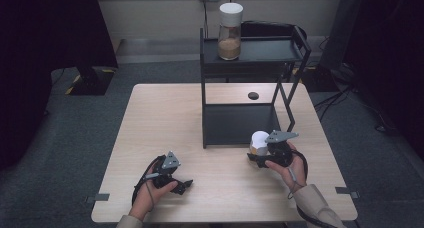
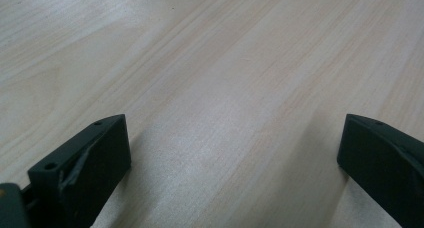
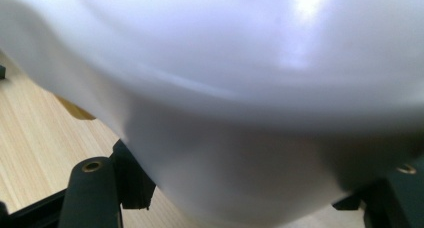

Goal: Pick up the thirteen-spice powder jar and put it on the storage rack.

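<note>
Near the table's right front edge, a white-lidded jar [image 1: 258,142] sits clamped in the right gripper [image 1: 256,157].

Its white lid [image 3: 240,88] bulges across the right gripper view, with the black jaws closed against it low on either side; a sliver of yellowish contents shows beneath. Just beyond stands the black two-tier shelf [image 1: 240,123], whose top tier carries a matching jar [image 1: 230,31]. The left gripper [image 1: 181,185] rests on the wooden table [image 1: 165,113], jaws wide apart and holding nothing. The grip appears to be on the smooth lid, so the jar could slip or tilt, or clip the shelf frame.
</note>
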